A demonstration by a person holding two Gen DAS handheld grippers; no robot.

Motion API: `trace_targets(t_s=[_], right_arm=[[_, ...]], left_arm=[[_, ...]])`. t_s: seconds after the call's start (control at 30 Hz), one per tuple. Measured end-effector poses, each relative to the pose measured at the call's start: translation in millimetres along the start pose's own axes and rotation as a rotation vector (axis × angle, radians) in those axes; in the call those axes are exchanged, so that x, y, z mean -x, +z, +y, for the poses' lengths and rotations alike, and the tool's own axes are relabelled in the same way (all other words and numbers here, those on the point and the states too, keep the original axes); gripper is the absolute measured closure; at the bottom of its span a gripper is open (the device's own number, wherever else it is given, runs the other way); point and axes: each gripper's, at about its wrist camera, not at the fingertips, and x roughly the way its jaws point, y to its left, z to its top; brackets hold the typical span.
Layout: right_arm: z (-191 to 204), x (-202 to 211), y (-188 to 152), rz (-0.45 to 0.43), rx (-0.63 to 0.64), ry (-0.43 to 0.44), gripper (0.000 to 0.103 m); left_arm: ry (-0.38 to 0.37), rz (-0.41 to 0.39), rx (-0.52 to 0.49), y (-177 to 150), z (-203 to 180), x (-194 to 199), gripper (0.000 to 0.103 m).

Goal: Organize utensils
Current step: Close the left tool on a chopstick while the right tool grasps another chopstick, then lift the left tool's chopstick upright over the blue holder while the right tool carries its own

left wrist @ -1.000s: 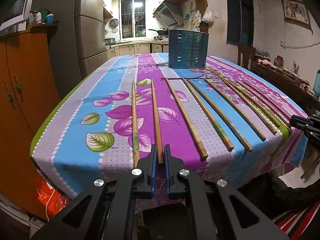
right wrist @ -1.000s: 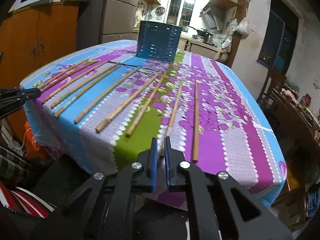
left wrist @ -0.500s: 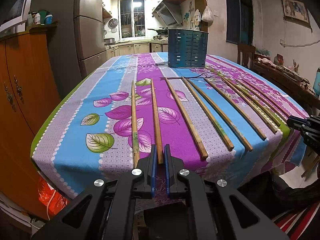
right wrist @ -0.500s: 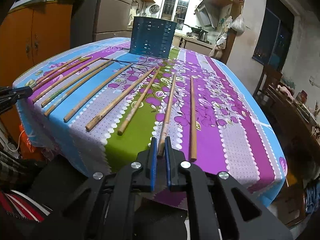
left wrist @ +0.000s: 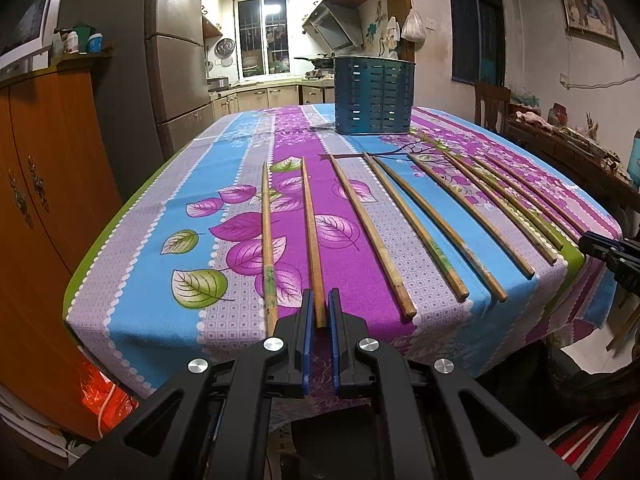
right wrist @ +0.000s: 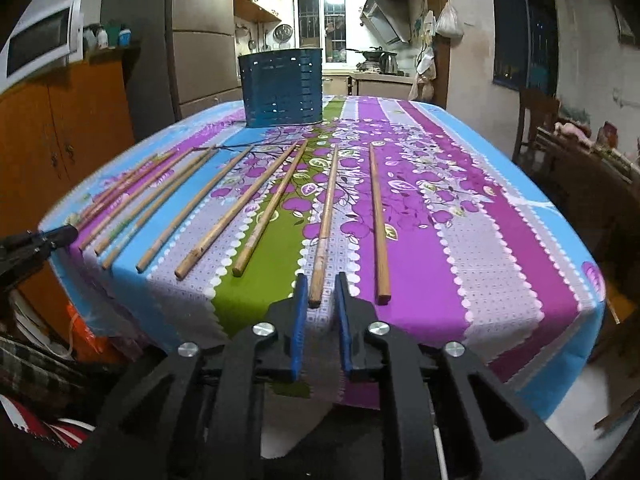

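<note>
Across most of both views: table [left wrist: 132, 288] under a striped floral cloth. Its near edge is hidden behind the gripper bodies and the far end behind the holder.

Left edge of the frame: orange cabinet [left wrist: 48, 184], cut off by the fisheye rim.

Holder [left wrist: 374, 96]: blue, slotted, upright at the far end of the table, top centre. Can't see inside it.

Chopsticks [left wrist: 372, 236]: about ten, flat on the cloth in a fanned row in front of the holder, well apart from it, thick ends toward the cameras. The ones farthest from each camera bunch together, so no exact count. None is in the holder.

Left gripper [left wrist: 320, 300]: bottom centre, jaws all but closed on the near end of the second stick [left wrist: 311, 232] from the left. Pads sit tight on both sides and the stick lies flat on the cloth. Its last bit is lost between the fingers.

Right gripper [right wrist: 321, 280]: jaws as narrow as the left's. The end of the next-to-last stick [right wrist: 326, 220] from the right sits between the tips, but a sliver of cloth shows on each side, so I can't tell if it's gripped.

Each gripper's tip pokes into the other view at the frame edge, mostly cut off.
</note>
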Motion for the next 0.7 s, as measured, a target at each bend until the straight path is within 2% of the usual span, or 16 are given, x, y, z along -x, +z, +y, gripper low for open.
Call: trace_targets(t_s=[0.13, 0.27, 0.5, 0.7], right_arm=[[3, 3, 6, -0.021, 0.012, 0.007, 0.098], [6, 23, 20, -0.110, 0.045, -0.006, 0.098], [20, 62, 66, -0.312, 0.181, -0.030, 0.098], [17, 71, 103, -0.386, 0.235, -0.010, 0.098]], left_arm=[[-0.010, -0.001, 0.008, 1, 2, 0, 0.095], [-0.019, -0.034, 0.010, 11, 2, 12, 0.095], [-0.041, -0.161, 0.030, 55, 12, 50, 0.095], [-0.054, -0.243, 0.070, 99, 32, 68, 0.096]])
